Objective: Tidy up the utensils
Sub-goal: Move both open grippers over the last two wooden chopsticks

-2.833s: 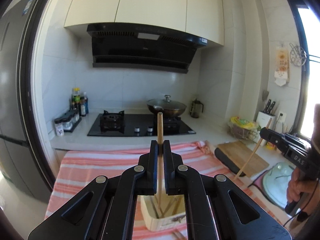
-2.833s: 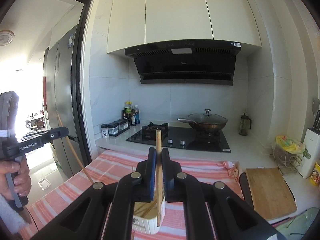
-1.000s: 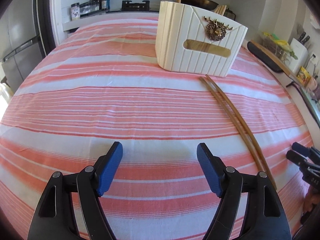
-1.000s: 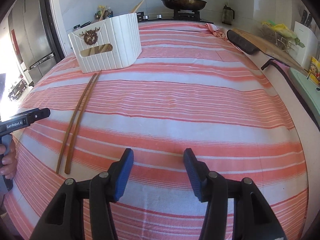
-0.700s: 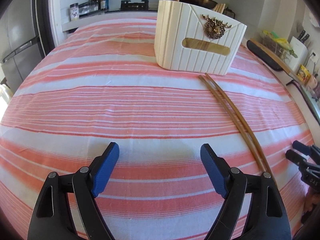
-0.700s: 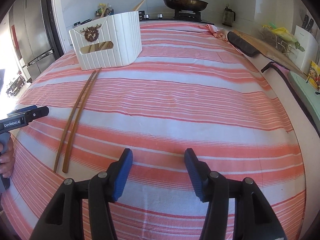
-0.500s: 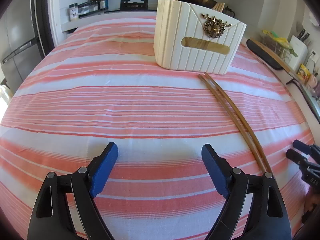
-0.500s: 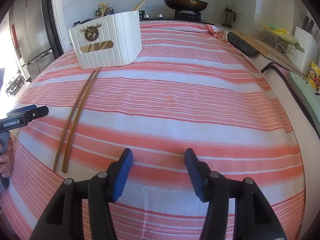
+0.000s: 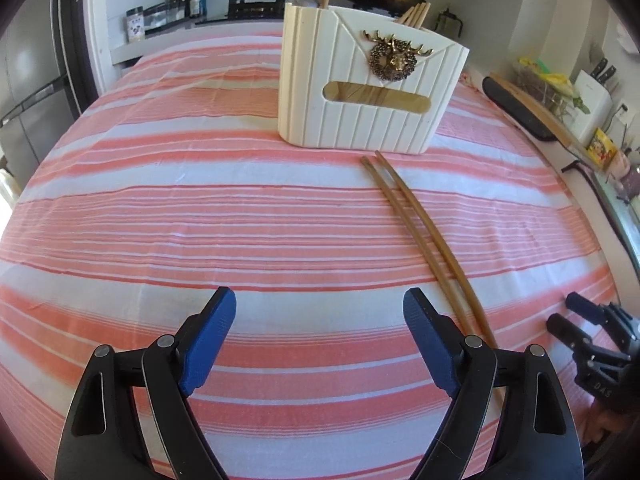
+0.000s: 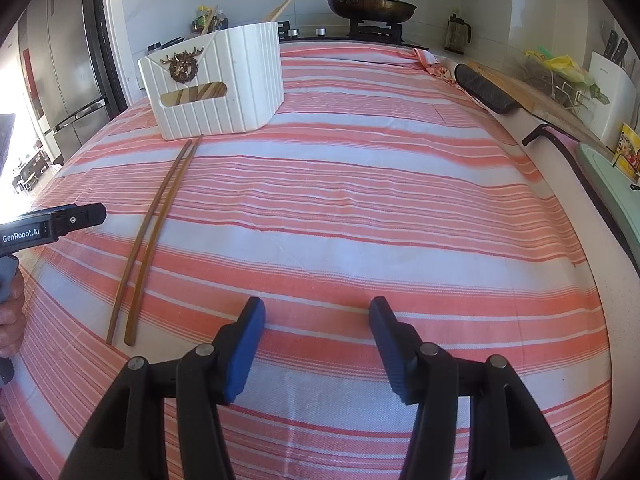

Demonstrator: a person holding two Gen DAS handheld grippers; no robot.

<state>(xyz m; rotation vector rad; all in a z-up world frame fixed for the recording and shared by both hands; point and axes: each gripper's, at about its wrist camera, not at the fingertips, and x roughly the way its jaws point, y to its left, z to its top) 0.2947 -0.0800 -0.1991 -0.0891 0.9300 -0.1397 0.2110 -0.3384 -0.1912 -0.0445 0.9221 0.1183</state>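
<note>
— So, where do the loose chopsticks (image 9: 420, 232) lie against the jaws?

— Flat on the striped cloth (image 9: 200, 208) that covers the bench, side by side and nearly touching. In the left wrist view they run from just in front of the white holder (image 9: 372, 92) down toward the right finger of the left gripper (image 9: 320, 340), and their near ends pass behind that finger. They lie to the right of the gap, not within it.

— And the left jaws themselves?

— Spread wide, blue pads (image 9: 208, 336) well apart, nothing between them but cloth.

— The right side?

— Much the same. The right gripper (image 10: 316, 344) stands wide open and empty over the cloth, and the chopsticks (image 10: 156, 232) lie well off to its left, their near ends level with the left finger yet clearly apart from it. The left gripper's black body shows at the left edge of that view, near the sticks.

— What does the holder carry?

— Several more chopsticks (image 9: 416, 14) stand upright in it, their tips above the rim, and more wood shows through the slot in its front — below a gold deer emblem (image 9: 396, 58). A lidded pan (image 10: 370, 6) sits on the stove behind.
</note>
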